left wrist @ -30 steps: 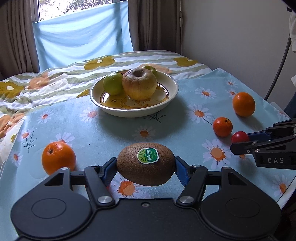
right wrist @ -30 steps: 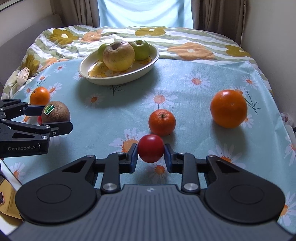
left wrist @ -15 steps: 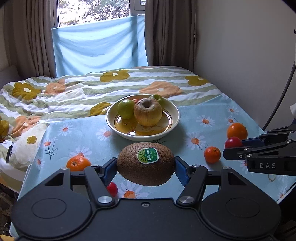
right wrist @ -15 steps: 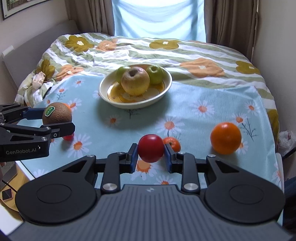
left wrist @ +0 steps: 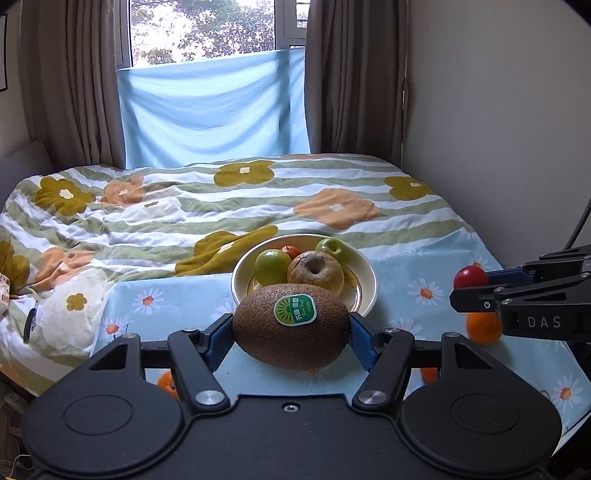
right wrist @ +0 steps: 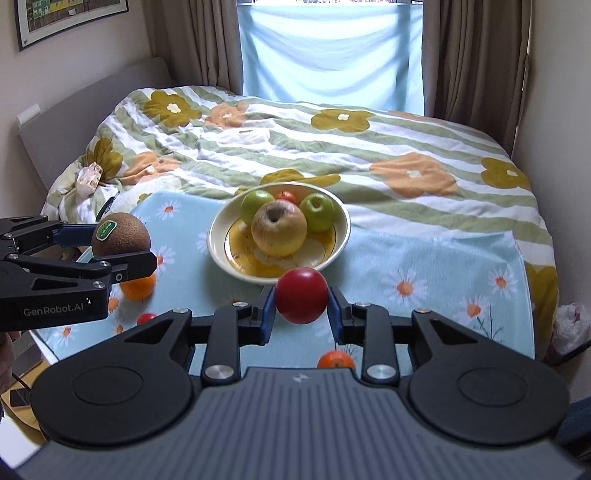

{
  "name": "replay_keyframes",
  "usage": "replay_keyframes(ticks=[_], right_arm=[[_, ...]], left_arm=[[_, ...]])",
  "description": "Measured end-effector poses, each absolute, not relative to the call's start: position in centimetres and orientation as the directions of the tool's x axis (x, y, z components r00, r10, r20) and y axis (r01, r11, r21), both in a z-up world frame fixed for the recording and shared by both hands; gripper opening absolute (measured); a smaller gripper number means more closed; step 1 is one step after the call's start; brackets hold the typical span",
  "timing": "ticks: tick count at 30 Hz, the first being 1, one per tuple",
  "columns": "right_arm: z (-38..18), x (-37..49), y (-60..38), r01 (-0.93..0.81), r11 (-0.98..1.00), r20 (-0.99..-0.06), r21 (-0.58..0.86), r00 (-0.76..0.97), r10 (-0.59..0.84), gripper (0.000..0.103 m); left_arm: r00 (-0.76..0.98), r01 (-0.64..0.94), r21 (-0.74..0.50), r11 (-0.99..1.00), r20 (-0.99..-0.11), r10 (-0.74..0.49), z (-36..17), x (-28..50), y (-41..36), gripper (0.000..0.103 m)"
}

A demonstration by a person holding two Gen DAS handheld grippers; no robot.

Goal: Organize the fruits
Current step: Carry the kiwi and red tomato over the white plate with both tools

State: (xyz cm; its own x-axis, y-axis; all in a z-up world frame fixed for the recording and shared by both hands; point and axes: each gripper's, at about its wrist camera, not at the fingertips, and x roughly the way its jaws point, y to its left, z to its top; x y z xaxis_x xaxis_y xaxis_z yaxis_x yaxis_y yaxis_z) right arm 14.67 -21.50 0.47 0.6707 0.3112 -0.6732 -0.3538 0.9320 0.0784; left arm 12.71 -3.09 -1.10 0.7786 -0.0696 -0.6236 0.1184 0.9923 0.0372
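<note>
Left gripper (left wrist: 291,334) clamped on the kiwi (left wrist: 291,326), right gripper (right wrist: 301,302) clamped on a small red fruit (right wrist: 301,295), both held above the cloth short of the bowl (right wrist: 341,236), which has three apples; oranges (right wrist: 137,287) left on the daisy cloth (right wrist: 424,266).

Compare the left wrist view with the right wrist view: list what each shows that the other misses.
Left wrist only: tree foliage through the window, and the sticker face-on.

Right wrist only: a framed picture on the wall, a plastic bag beside the bed, and a small red fruit on the cloth.

Both: the bowl of apples, the left gripper holding the kiwi, the right gripper holding the red fruit.
</note>
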Motion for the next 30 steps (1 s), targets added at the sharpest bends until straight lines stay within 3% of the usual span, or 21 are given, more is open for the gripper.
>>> replay_keyframes(ticks=[11,30], right_arm=[[0.1,20.8,-19.8,-0.303,0.950,-0.688,0.075,0.674,0.269,0.045],[-3.7,29.0,-17.6,-0.224,0.971,-0.755,0.086,0.621,0.210,0.045]], left_arm=[[0.748,0.162,0.057,0.985,-0.658,-0.085,-2.3,19.7,-1.1,0.070],[0.645,0.287,0.161,0.944,-0.761,-0.067,-8.9,28.2,-0.3,0.070]])
